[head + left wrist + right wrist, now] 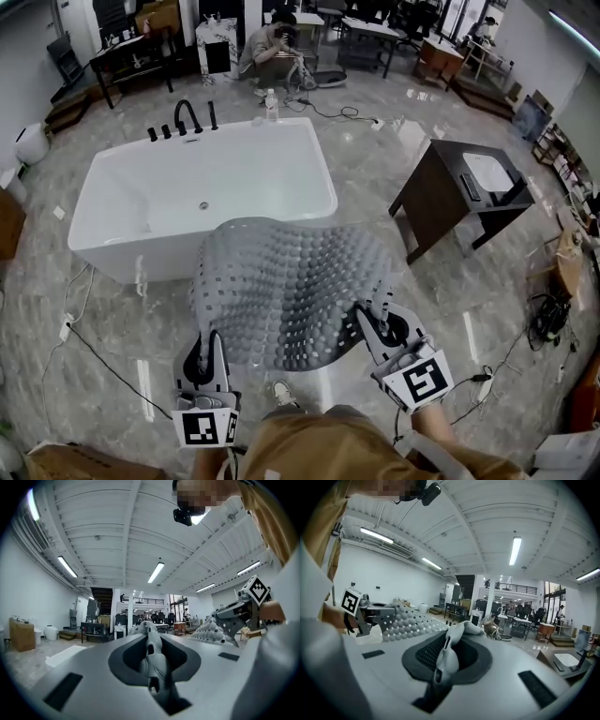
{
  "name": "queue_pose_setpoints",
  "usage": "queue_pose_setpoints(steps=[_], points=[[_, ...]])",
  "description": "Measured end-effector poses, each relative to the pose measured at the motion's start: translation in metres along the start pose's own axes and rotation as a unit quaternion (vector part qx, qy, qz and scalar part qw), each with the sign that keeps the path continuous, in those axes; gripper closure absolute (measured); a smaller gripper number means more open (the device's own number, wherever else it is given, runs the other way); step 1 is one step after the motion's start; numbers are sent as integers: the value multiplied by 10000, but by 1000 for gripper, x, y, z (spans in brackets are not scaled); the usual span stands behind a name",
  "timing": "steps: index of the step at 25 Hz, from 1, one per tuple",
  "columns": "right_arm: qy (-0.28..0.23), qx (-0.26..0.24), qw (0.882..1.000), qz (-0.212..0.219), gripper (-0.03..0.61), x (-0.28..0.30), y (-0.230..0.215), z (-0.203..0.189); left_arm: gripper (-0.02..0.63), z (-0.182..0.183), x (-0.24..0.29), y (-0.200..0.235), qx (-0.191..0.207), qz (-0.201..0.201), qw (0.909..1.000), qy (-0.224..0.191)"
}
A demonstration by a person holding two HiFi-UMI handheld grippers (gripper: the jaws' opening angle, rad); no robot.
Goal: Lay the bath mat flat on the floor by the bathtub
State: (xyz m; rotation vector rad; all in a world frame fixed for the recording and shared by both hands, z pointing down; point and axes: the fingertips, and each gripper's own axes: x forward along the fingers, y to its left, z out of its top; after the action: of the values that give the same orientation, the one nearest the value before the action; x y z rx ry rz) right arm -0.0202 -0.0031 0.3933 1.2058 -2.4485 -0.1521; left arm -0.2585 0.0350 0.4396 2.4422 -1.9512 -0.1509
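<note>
We hold the grey studded rubber bath mat in the air by its near corners. The left gripper and right gripper each have fingers almost closed, pinching the mat's edge. The mat spreads away from us toward the white bathtub, its held edge roughly parallel to the tub's near wall. Both hands are equally near. Glossy grey marble floor lies below, and a dark wooden washstand stands well apart on the right.
</note>
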Motion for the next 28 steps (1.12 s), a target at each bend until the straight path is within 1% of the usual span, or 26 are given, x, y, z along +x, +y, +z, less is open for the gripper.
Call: queue_pose_setpoints(steps=[3,7,10,12,16,20,22,25,28], points=[[35,-134,9999,14,543,7,1,0,560,-3,8,5,-68,-58,10000,28],[87,-46,9999,-50,543,16,-8,0,560,-4,19,2,-103,-135,9999,30],[87,-39,10000,-18,543,20,-19,-7,560,-9,28,-6,-92,-115,9999,53],[97,-79,9999,40,543,23,-29,-10,560,-11,34,-11,-81,-25,9999,72],[25,-89,9994,327,543,25,-45,-11,560,-9,40,-21,-94,274,9995,127],[14,-129,9991,406,543,27,-67,-14,560,-7,49,-34,-50,378,9992,144],[38,-171,9988,451,543,28,-74,-19,560,-10,51,-39,-28,447,9988,182],[-17,-287,9975,647,543,37,-81,-29,560,-19,60,-44,30,493,9985,240],[-32,-342,9964,778,543,52,-89,-45,560,-33,75,-48,70,527,9980,337]])
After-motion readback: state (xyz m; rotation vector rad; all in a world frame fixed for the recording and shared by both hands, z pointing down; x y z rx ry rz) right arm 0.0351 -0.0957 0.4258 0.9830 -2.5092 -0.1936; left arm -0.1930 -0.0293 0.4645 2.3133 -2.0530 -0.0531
